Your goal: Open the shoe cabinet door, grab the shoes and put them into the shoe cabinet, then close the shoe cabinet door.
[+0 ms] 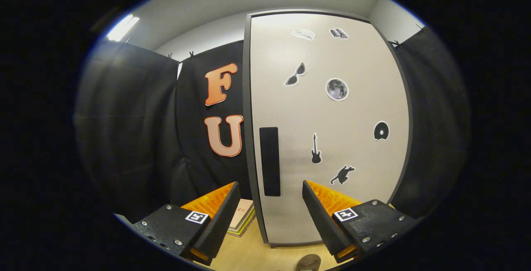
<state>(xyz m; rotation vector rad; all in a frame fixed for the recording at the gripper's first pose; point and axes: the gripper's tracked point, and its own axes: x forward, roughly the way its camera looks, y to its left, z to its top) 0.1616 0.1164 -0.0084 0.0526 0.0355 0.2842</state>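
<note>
Both claw (271, 196) fingers spread empty before the shut shoe cabinet door (332, 138).

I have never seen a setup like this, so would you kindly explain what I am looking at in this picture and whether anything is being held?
This is a fisheye picture from a camera that rides on a hand-held two-finger gripper, carried by a person rather than a robot arm. It looks forward along the two fingers, which stand apart with nothing between them, so nothing is held. Ahead stands the shoe cabinet, its pale door shut and decorated with small stickers such as a guitar and a moon. The dark vertical strip near the door's left edge looks like its handle, just beyond the fingers. Some flat books or boxes lie on the wooden floor beside the cabinet. Black cloth walls surround the booth.
</note>
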